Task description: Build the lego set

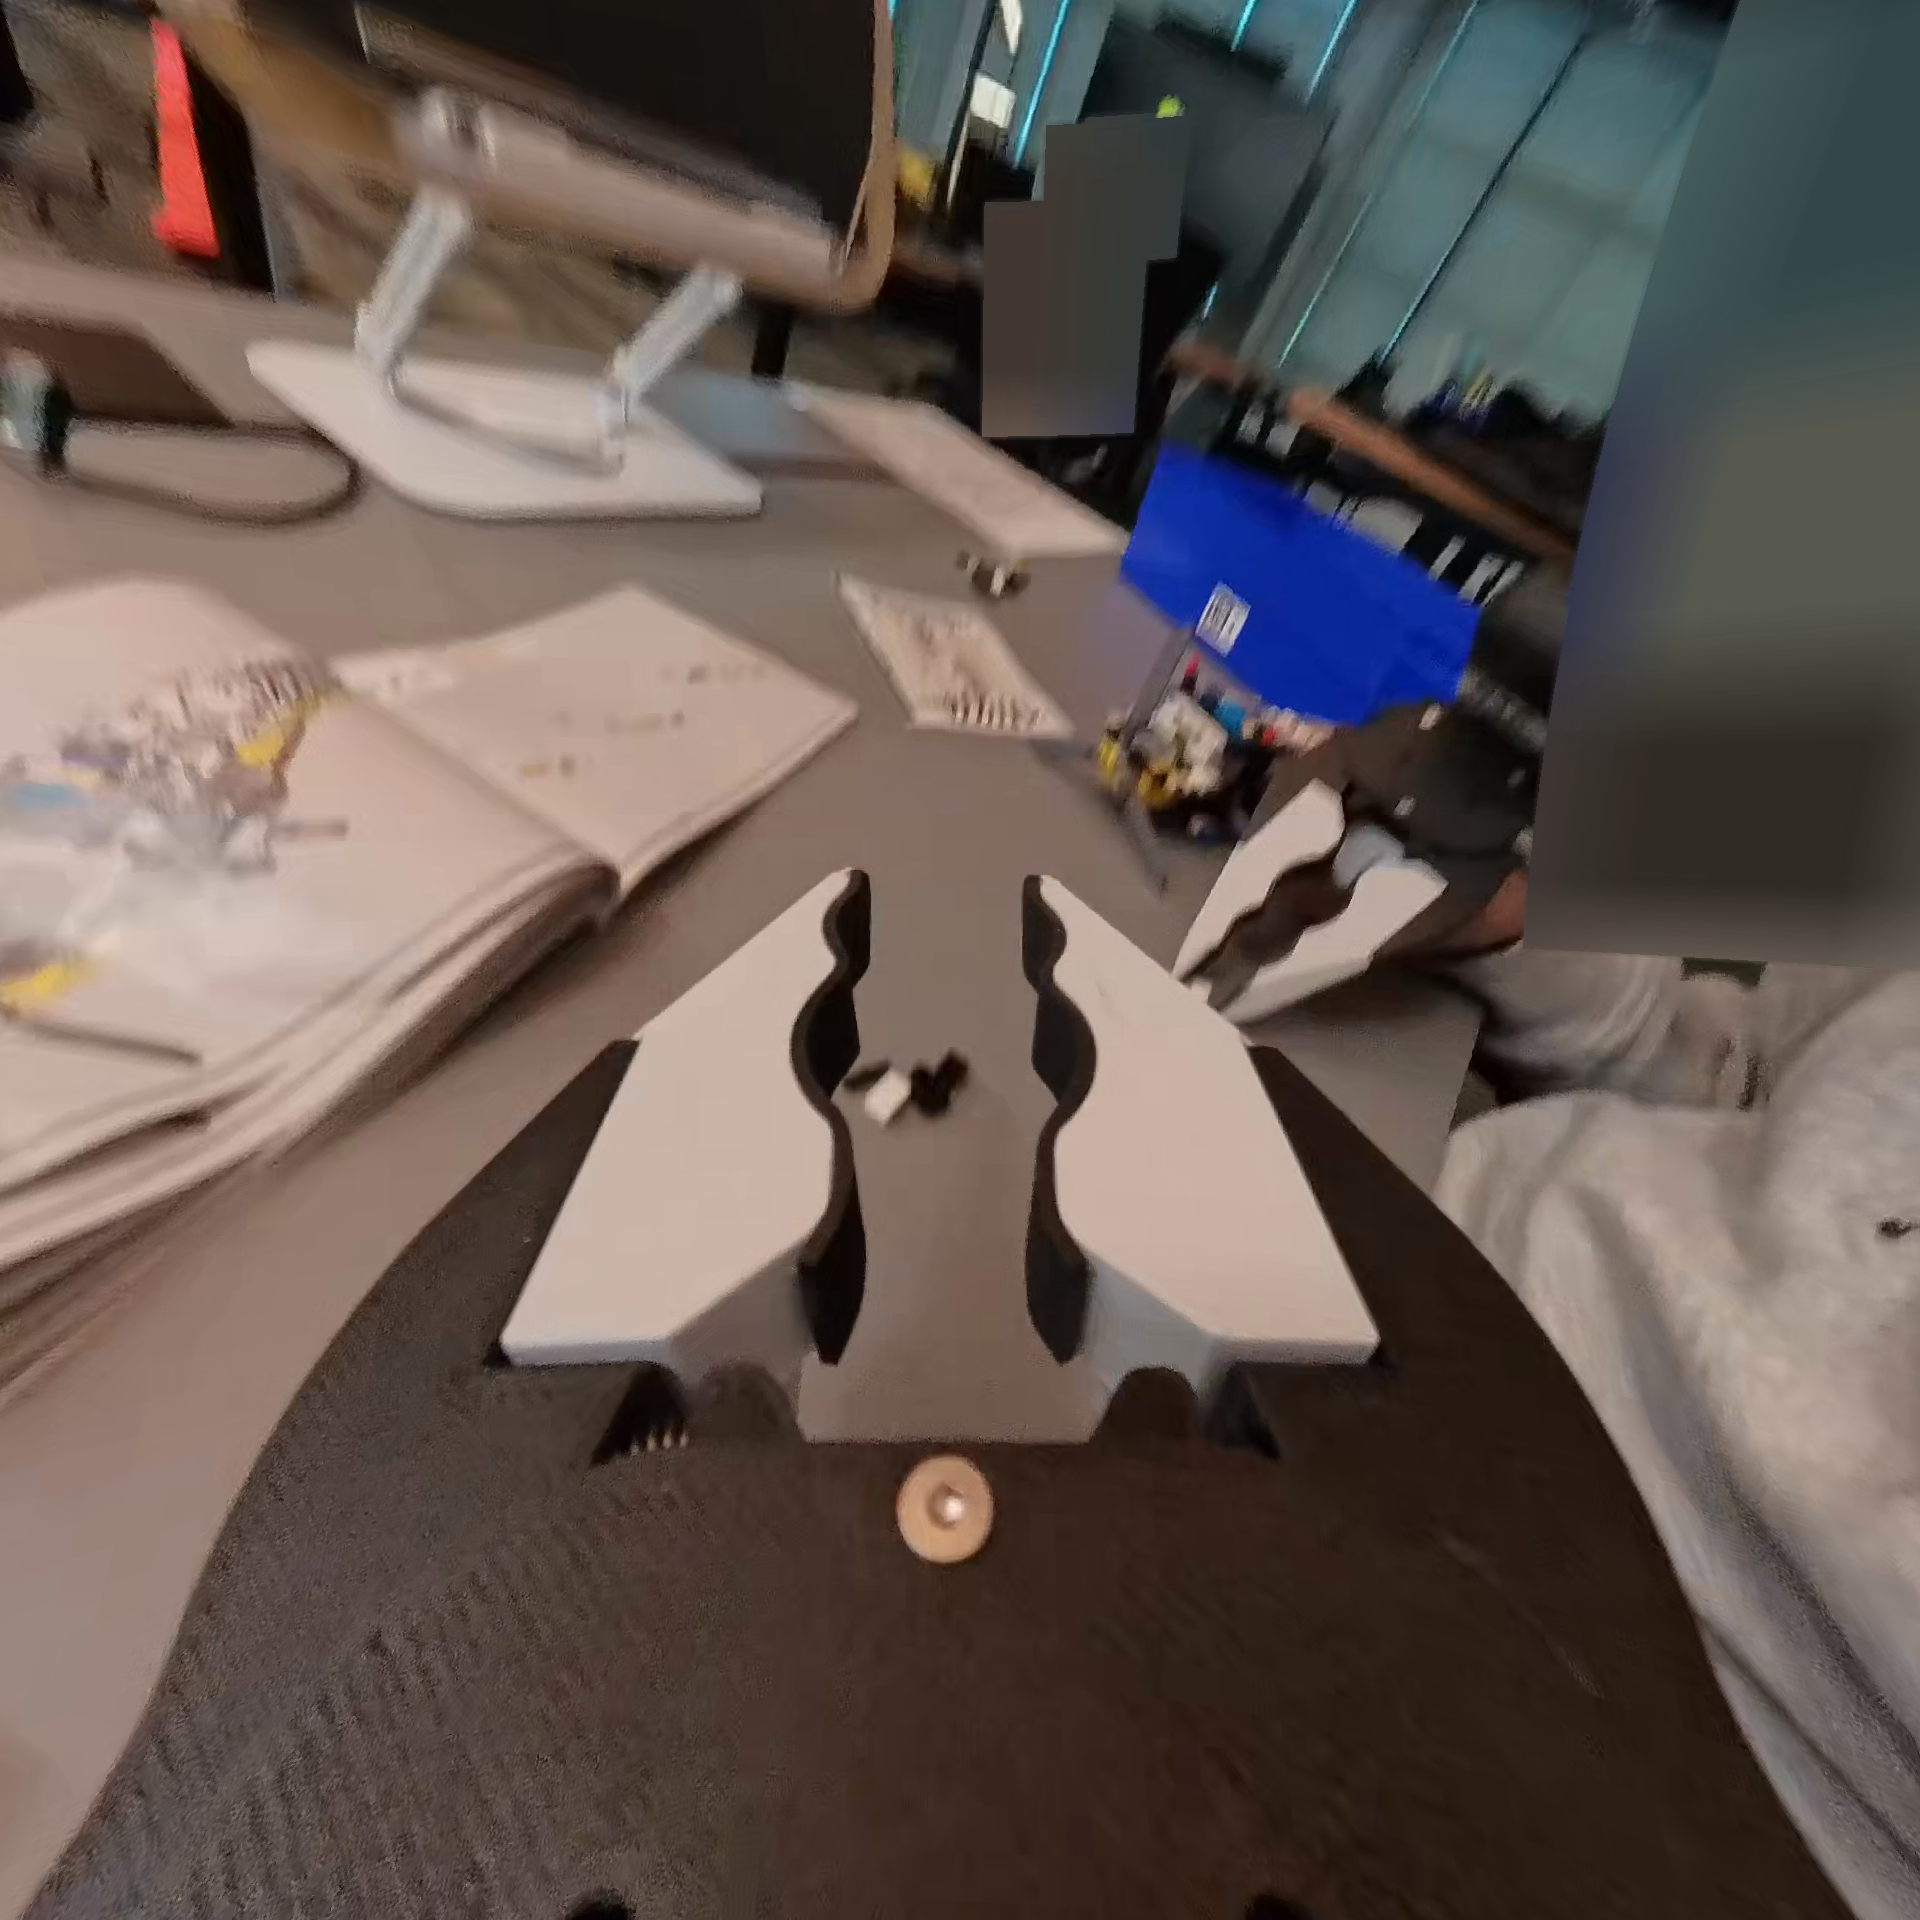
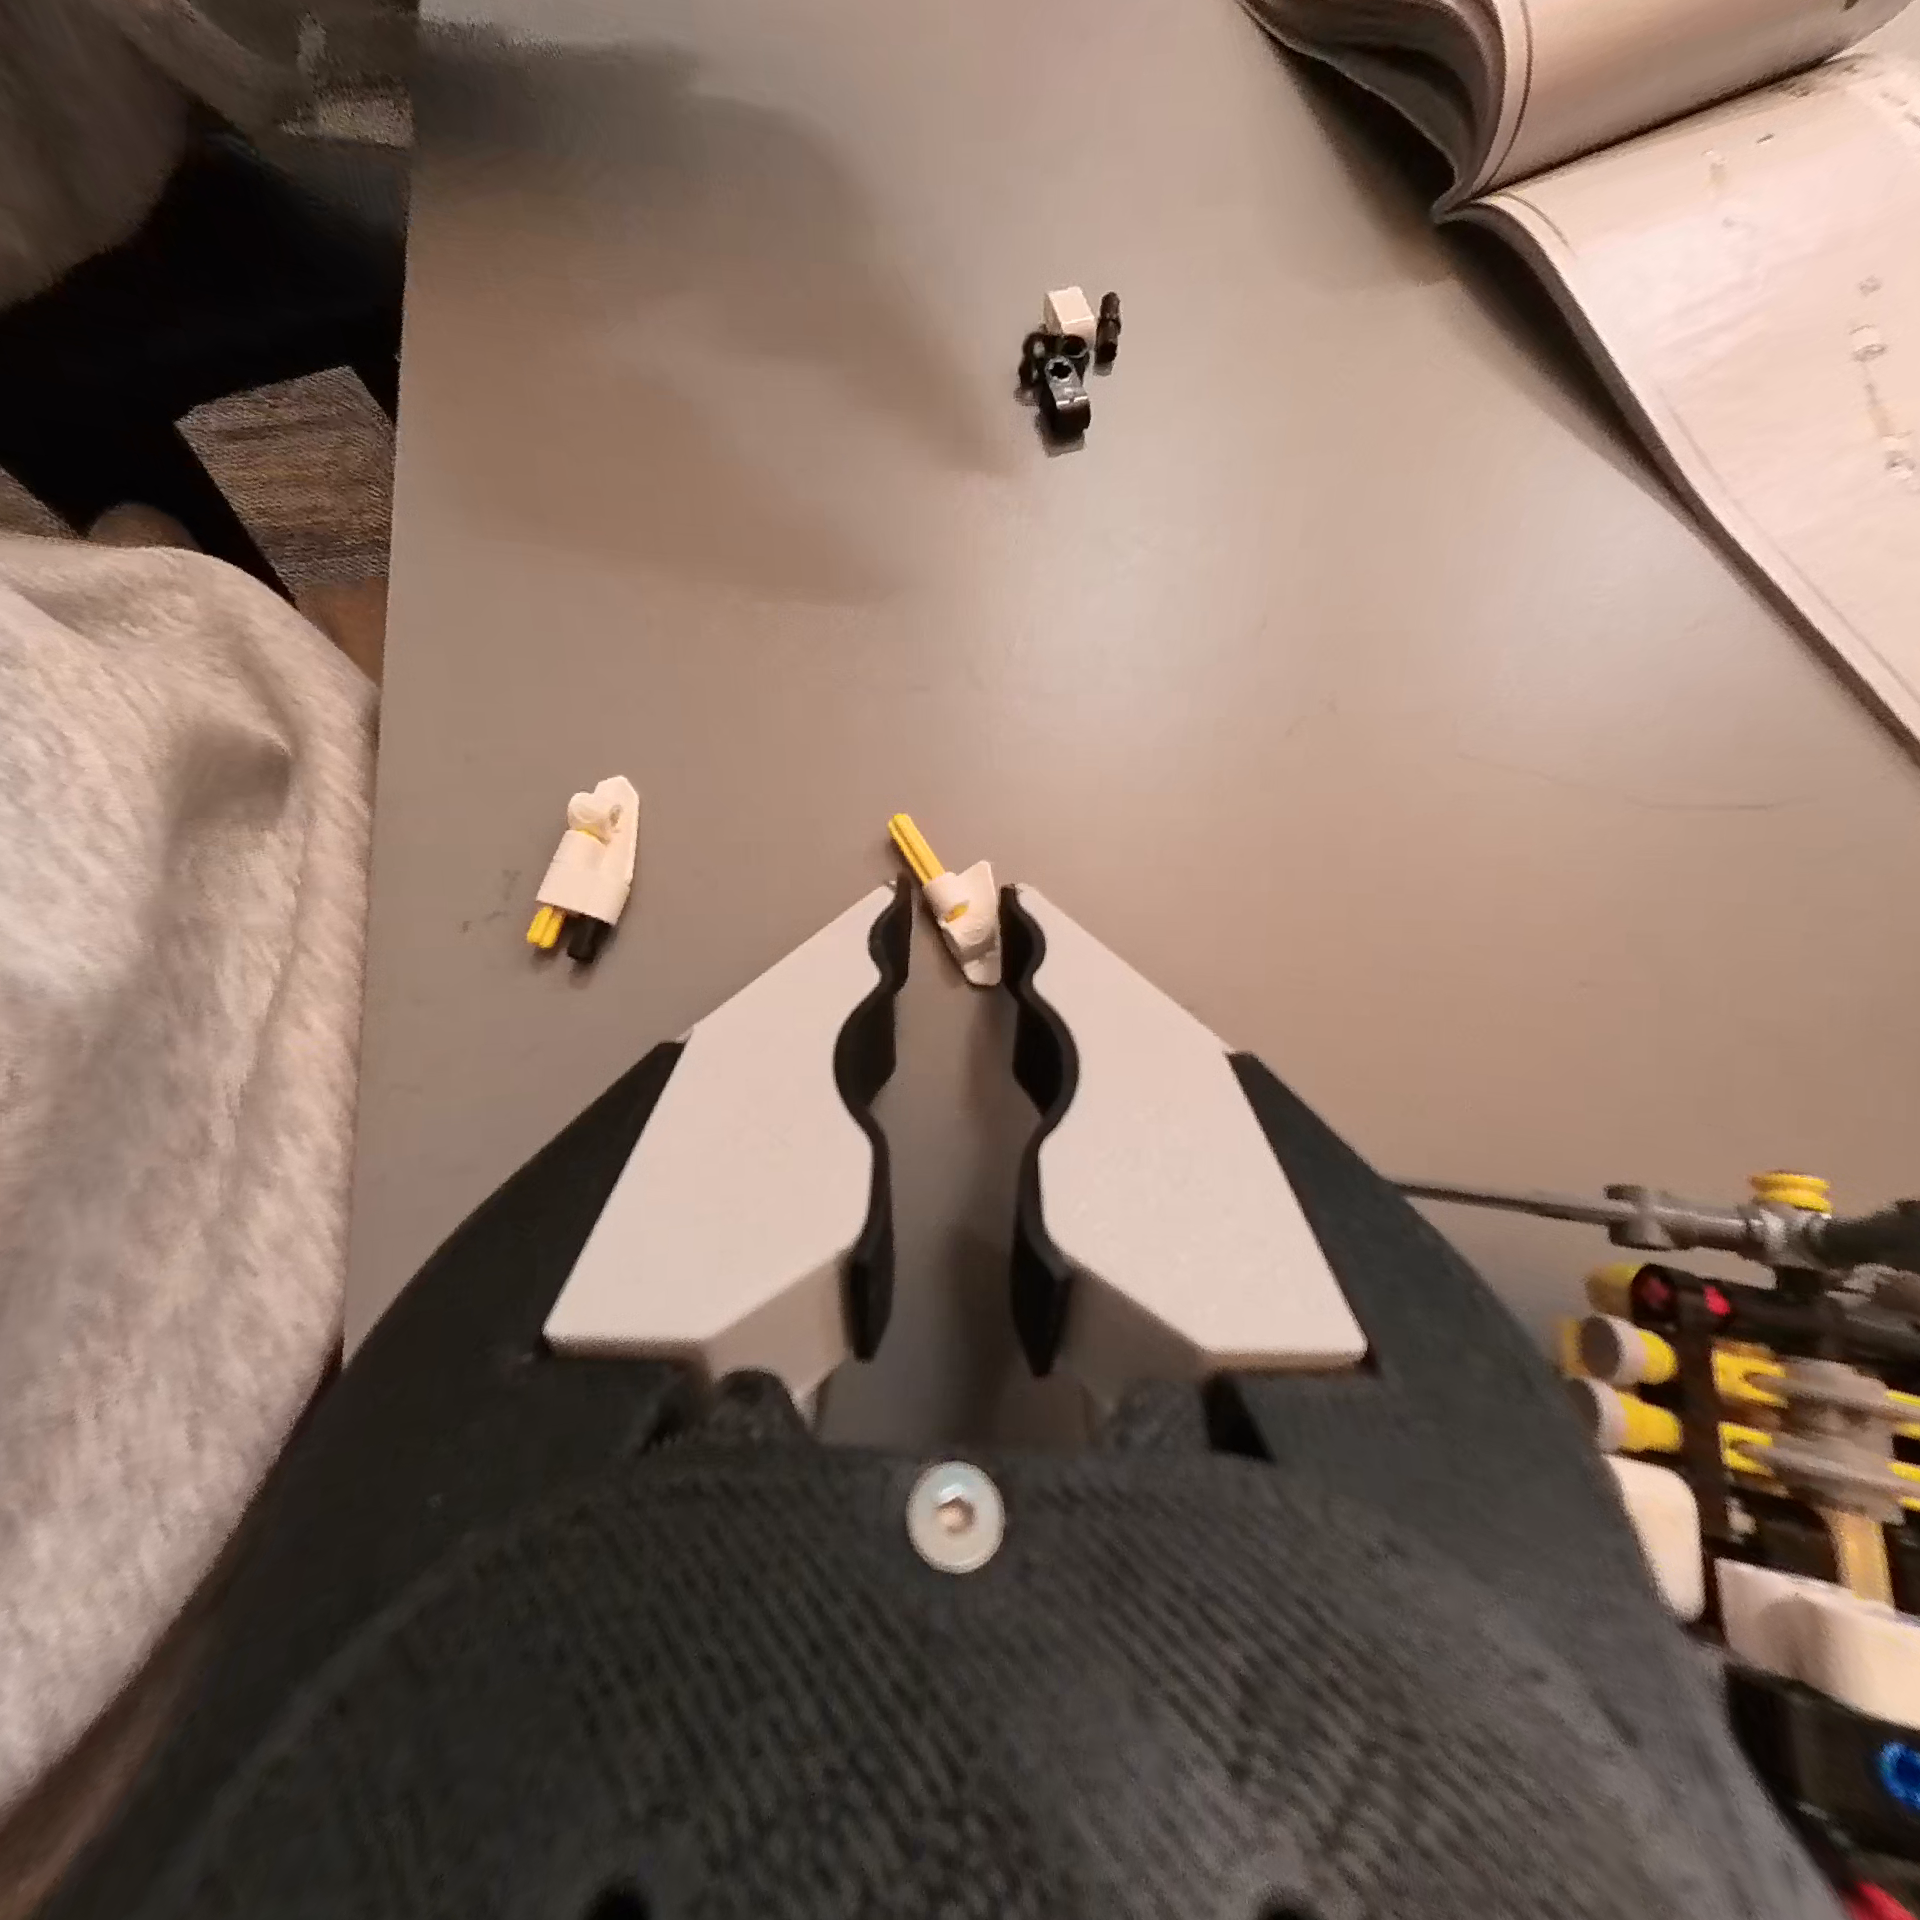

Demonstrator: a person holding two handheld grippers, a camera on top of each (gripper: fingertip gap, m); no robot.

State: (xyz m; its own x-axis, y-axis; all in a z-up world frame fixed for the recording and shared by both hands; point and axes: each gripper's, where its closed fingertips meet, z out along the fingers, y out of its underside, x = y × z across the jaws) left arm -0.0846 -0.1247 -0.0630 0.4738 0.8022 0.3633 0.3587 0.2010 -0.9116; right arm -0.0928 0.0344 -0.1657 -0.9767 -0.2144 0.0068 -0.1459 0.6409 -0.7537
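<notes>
While both grippers hang over grey table point(image 2: 1247, 727), notes L to R. Far L: open instruction booklet point(image 1: 468, 790). L gripper point(image 1: 945, 894) spread, empty; small black/white lego bits point(image 1: 909, 1086) on table between its fingers. R gripper point(image 2: 954, 896) spread, white piece w/ yellow axle point(image 2: 961, 904) lying at tips, touching R finger, not pinched. Similar white sub-assy point(image 2: 590, 868) near L of it. Part-built lego model point(image 2: 1766, 1382) far R.

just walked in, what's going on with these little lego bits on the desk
A person is building a lego set with two handheld grippers. The right gripper is open around a small white piece with a yellow axle on the grey desk, not yet clamped. The left gripper is open over a black and white cluster. Nothing is held.
</notes>
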